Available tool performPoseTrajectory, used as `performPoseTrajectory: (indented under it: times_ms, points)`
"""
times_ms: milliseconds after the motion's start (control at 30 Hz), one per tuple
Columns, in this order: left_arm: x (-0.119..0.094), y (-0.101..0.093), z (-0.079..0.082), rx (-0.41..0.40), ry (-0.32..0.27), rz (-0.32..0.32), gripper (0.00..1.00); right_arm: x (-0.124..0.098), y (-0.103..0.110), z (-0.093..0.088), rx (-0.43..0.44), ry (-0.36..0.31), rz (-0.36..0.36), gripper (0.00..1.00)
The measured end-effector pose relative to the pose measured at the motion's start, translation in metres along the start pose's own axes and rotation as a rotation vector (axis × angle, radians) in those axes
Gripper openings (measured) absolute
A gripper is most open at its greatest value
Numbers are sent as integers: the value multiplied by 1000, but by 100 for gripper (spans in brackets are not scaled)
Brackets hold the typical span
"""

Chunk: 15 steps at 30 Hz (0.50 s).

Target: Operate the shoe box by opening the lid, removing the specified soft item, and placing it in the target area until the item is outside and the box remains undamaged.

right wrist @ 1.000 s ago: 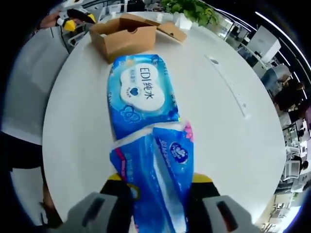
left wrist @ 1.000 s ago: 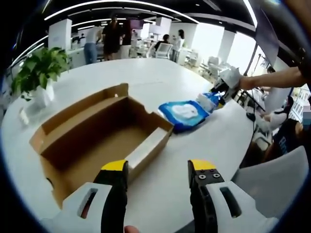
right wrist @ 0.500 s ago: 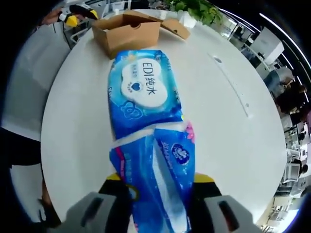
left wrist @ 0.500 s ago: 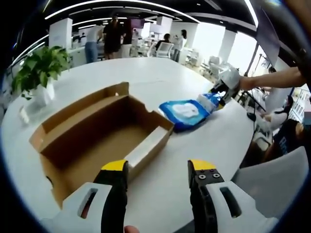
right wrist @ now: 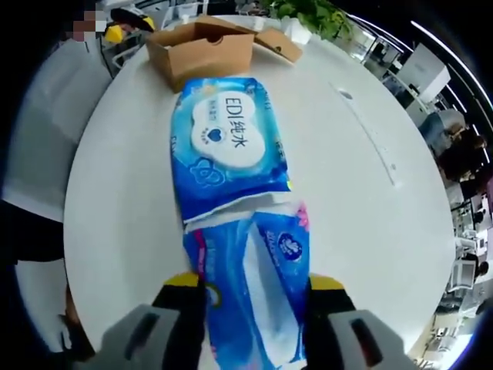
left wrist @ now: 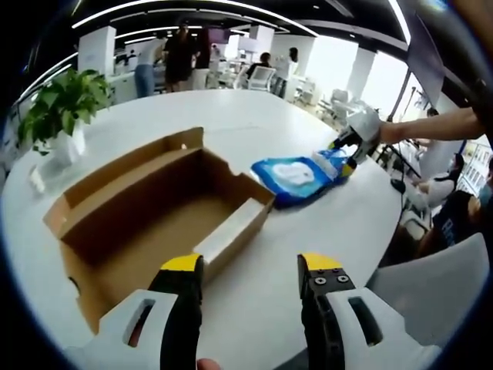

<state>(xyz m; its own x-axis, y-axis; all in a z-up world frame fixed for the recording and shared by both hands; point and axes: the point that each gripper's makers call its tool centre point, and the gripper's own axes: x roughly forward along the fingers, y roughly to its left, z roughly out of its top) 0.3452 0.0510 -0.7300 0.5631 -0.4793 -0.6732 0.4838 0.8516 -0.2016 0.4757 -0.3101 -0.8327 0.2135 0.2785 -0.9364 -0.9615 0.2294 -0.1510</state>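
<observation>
In the right gripper view the right gripper [right wrist: 254, 289] is clenched on a blue tissue pack [right wrist: 258, 277], which lies between its jaws on the white table [right wrist: 370, 193]. Touching its far end lies a blue wet-wipes pack [right wrist: 227, 142], and beyond that stands the open cardboard shoe box [right wrist: 204, 50]. The left gripper [left wrist: 250, 270] hangs released just short of the box's near corner

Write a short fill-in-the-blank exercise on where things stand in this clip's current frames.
1. The cardboard shoe box lies ____, its inside bare.
2. The right gripper is shut on a ____ soft tissue pack.
3. The wipes pack lies flat on the ____ table.
4. The left gripper is ____, holding nothing.

Missing words: open; blue; white; open
</observation>
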Motion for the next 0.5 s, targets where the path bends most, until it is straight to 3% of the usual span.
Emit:
performPoseTrajectory:
  times_ms: [500]
  points:
    - [-4,-1,1,7,-7,-13,50,-12,4,6,14,-11,-19,48]
